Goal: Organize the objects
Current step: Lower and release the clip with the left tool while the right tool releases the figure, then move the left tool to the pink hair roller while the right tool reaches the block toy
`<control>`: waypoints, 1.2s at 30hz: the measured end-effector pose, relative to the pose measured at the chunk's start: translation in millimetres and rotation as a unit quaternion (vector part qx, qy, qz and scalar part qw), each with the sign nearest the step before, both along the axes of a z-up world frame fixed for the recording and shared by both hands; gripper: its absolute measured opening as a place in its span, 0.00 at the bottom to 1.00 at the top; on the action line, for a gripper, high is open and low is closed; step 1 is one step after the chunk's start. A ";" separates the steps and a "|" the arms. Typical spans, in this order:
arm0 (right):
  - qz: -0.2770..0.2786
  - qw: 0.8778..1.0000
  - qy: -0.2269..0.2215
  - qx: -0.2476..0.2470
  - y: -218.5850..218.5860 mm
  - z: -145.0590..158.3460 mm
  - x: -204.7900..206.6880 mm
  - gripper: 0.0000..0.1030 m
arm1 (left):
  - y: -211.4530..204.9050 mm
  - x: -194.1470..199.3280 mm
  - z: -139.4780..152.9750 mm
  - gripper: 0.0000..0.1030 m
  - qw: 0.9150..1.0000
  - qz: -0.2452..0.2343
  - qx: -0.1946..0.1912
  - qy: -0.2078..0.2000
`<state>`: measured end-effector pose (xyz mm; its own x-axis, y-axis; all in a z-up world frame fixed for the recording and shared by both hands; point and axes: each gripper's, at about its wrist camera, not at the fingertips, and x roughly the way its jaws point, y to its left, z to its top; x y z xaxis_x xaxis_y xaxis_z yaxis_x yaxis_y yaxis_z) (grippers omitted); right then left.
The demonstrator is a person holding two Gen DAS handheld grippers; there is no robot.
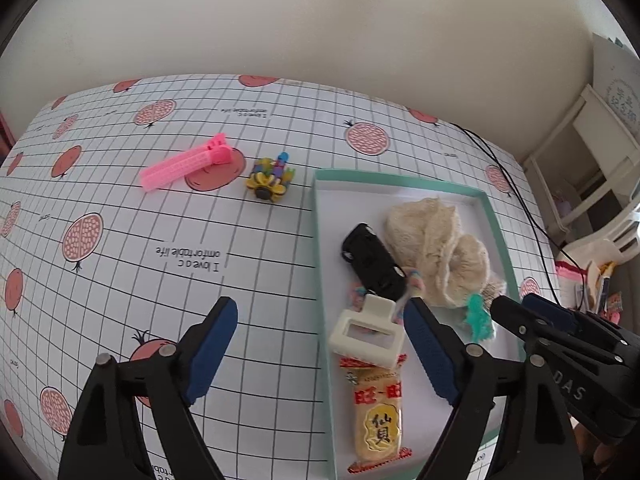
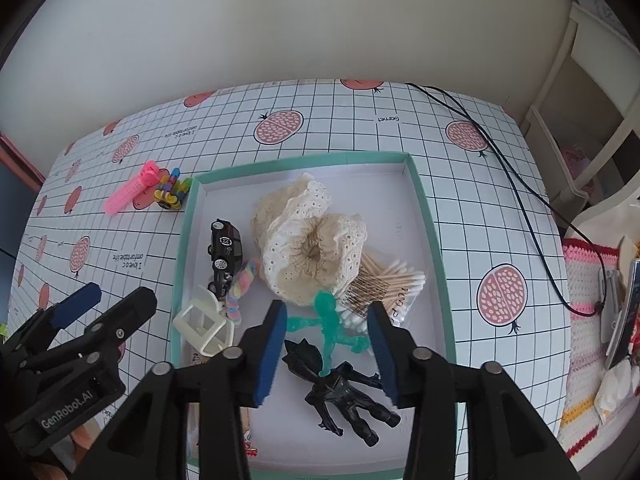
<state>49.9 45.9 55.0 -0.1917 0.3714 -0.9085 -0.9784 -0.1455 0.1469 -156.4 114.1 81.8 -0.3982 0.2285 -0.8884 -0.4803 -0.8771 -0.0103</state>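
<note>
Holding toys and lace: tray (image 2: pixel 430 216)

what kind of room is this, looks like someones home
Likely a home room: a table under a grid-and-pomegranate patterned tablecloth, white wooden shelving by the plain wall, and a striped crocheted blanket beside it.

A black cable (image 2: pixel 520 184) crosses the tablecloth (image 2: pixel 480 208) beside a white shelf (image 2: pixel 592 92).

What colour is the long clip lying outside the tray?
Pink. The clip shows best in the left wrist view, left of the tray.
</note>
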 end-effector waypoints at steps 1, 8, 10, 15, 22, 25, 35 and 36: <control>0.001 1.000 0.000 0.000 -0.1 -0.5 -0.1 0.57 | -1.9 -1.4 -0.2 0.89 1.000 0.006 -0.002 0.004; 0.009 1.000 0.004 0.002 0.0 -2.6 -3.8 0.76 | -13.8 -8.1 -2.3 1.00 1.000 0.015 -0.011 0.014; 0.010 1.000 0.004 0.002 -0.3 -3.0 -4.1 0.78 | -16.8 -10.2 -2.8 1.00 1.000 0.021 -0.010 0.013; 0.013 1.000 0.004 0.004 -0.4 -4.0 -6.4 0.92 | -20.7 -12.6 -3.1 1.00 1.000 0.020 -0.009 0.011; 0.017 1.000 0.006 0.006 0.0 -4.3 -6.9 1.00 | -24.0 -14.7 -1.9 1.00 1.000 0.021 -0.008 0.009; 0.018 1.000 0.006 0.006 -0.3 -4.6 -7.5 1.00 | -24.7 -15.4 0.1 1.00 1.000 0.018 -0.006 0.010; 0.025 1.000 0.009 0.004 1.0 -7.0 -10.8 1.00 | -32.6 -25.6 9.5 1.00 1.000 0.003 0.002 0.014; 0.026 1.000 0.009 0.004 0.9 -7.4 -11.5 1.00 | -33.4 -26.7 10.8 1.00 1.000 0.003 0.003 0.014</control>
